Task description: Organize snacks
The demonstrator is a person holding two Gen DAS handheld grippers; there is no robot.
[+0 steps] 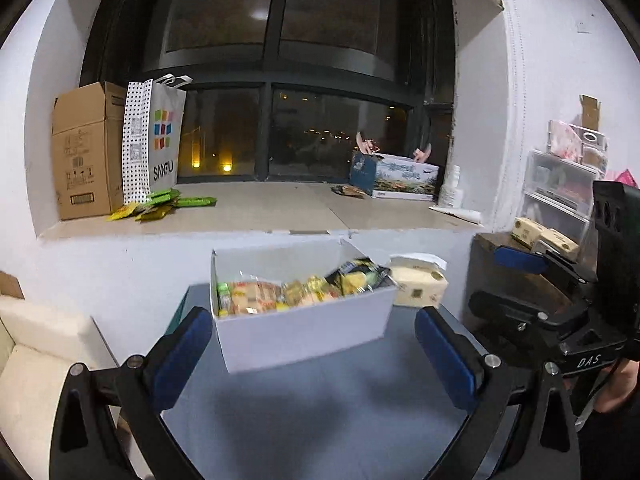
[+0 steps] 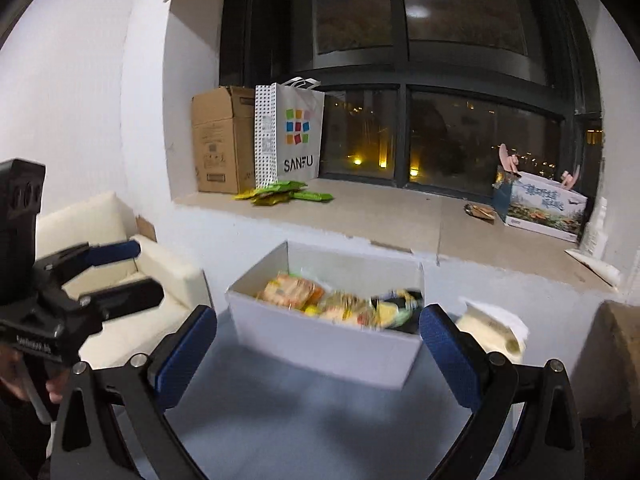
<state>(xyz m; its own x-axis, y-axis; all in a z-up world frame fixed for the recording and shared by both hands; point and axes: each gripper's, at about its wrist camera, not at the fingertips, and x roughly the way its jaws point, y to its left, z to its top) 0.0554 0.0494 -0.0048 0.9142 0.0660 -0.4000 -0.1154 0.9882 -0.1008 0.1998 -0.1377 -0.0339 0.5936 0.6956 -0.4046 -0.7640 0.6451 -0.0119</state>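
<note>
A white open box (image 1: 304,332) (image 2: 320,348) stands on a grey-blue table and holds several snack packets (image 1: 288,292) (image 2: 340,304), yellow, orange and dark. My left gripper (image 1: 314,344) is open and empty, its blue pads wide apart just in front of the box. My right gripper (image 2: 318,350) is open and empty too, level with the box's front wall. Each gripper shows at the edge of the other's view, the right one (image 1: 520,280) and the left one (image 2: 124,272). Green and yellow snack packets (image 1: 160,204) (image 2: 284,196) lie on the window sill.
On the sill stand a brown carton (image 1: 86,152) (image 2: 220,140), a white SANFU bag (image 1: 154,140) (image 2: 290,136) and a printed box (image 1: 400,176) (image 2: 540,208). A tissue pack (image 1: 418,284) (image 2: 492,330) sits right of the white box. Cream sofa (image 2: 120,264) left, drawers (image 1: 560,192) right.
</note>
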